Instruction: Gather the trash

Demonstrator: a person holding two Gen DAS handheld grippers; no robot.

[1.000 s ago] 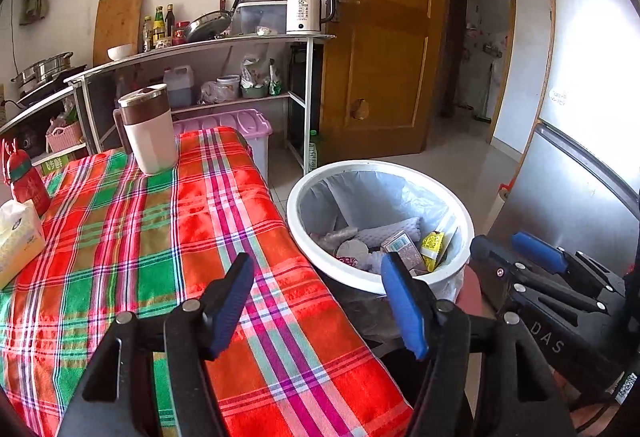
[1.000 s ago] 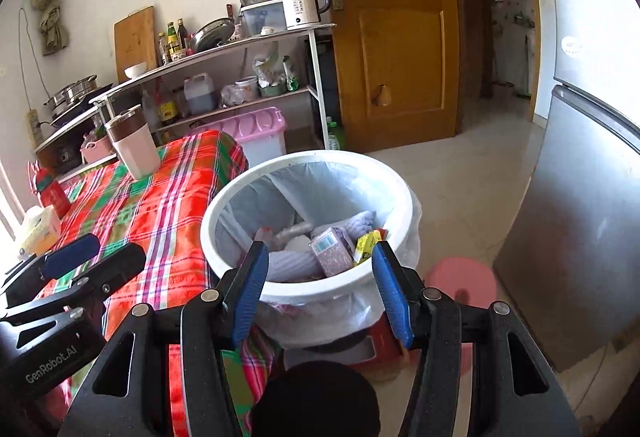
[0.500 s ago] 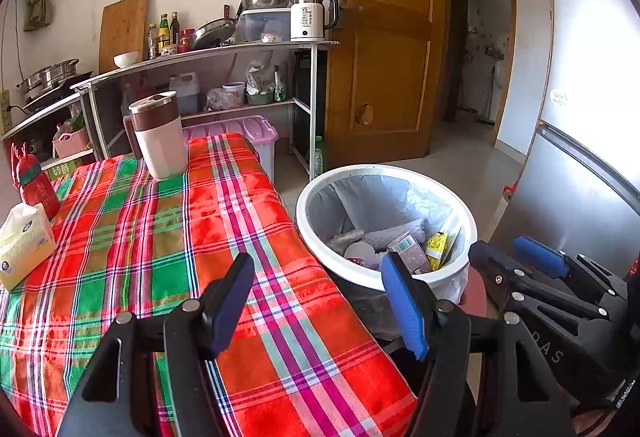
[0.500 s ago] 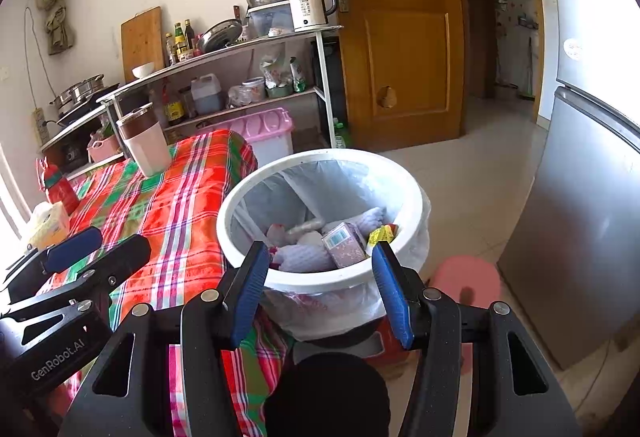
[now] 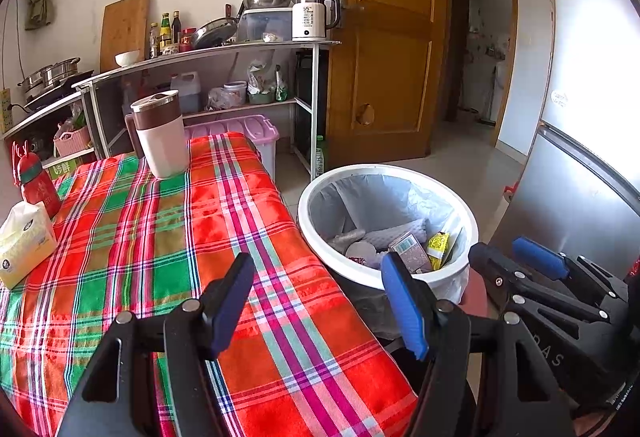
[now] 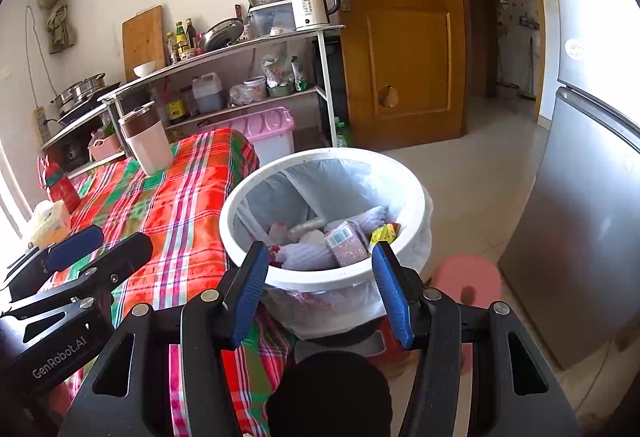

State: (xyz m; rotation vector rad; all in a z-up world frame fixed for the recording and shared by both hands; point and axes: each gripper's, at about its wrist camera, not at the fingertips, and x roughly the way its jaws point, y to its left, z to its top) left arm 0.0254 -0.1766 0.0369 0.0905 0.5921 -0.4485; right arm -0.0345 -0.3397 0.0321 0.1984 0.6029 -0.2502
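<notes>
A white trash bin point(image 5: 448, 279) point(image 6: 320, 275) with a plastic liner stands on the floor against the table's right edge. Inside lie a small carton point(image 6: 346, 243), a yellow wrapper point(image 5: 438, 245), a cup and a padded grey bag. My left gripper point(image 5: 316, 259) hovers open over the table's right edge, near the bin's rim, with nothing between its fingers. My right gripper point(image 6: 320, 249) is open in front of the bin's near rim, also empty. Each gripper shows in the other's view: the right gripper point(image 5: 508, 255) and the left gripper point(image 6: 108, 243).
On the red and green plaid tablecloth point(image 5: 132, 237) stand a lidded mug point(image 5: 160, 135), a tissue box point(image 5: 24, 243) and a red bottle point(image 5: 38, 187). A pink stool point(image 6: 468, 279) sits right of the bin, beside a steel fridge point(image 6: 580, 221). A kitchen rack point(image 5: 208, 53) and a pink box point(image 6: 264, 131) stand behind.
Both views have drifted very slightly, with the bin and mug a touch further right. The jaws stand as wide as before, and nothing was picked up or dropped.
</notes>
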